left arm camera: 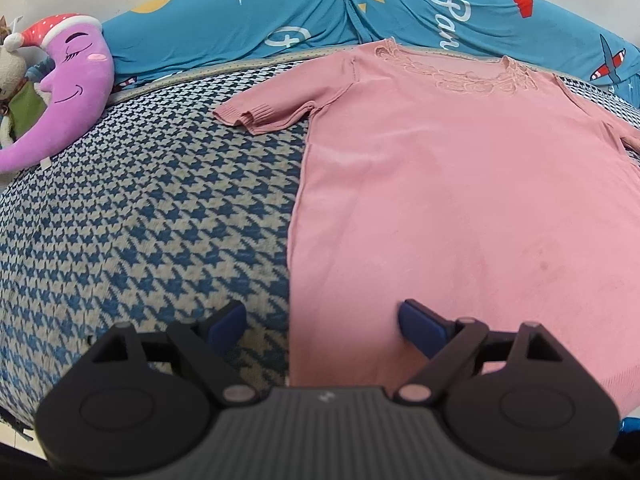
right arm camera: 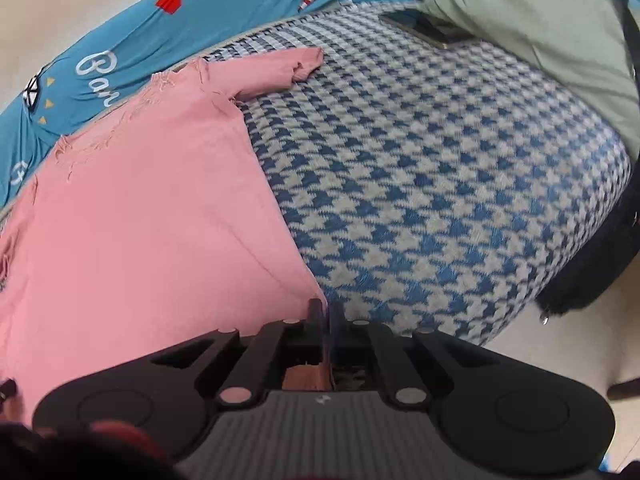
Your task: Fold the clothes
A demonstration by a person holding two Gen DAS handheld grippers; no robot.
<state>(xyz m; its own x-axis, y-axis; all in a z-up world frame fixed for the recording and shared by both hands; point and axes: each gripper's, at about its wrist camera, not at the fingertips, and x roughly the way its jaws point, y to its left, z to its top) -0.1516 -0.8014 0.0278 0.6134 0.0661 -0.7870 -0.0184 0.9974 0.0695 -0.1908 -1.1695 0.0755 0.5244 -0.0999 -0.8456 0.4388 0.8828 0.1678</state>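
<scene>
Covering nearly the whole surface, a blue-and-cream houndstooth bed cover (left arm camera: 132, 216) carries everything here, with a teal printed quilt (left arm camera: 248, 24) bunched along the bed's far edge. Spread flat and unfolded on the bed lies the pink short-sleeved knit top (left arm camera: 460, 184), its lace neckline at the far edge, its hem at the near edge, so its long axis runs straight away from both claws; both sleeves lie stretched out sideways. A purple plush moon in a red cap (left arm camera: 68, 92) sits at the far left corner, well clear of the top.

The right claw (right arm camera: 325, 314) is pressed together on the pink top's near right hem corner, a scrap of pink showing between its fingers. The left claw (left arm camera: 322, 318) stands wide apart, straddling the top's left side edge just above the hem, one finger over the cover, the other over the pink cloth. I judge the left one needs only to close on that edge for a lengthwise fold toward the neckline.
</scene>
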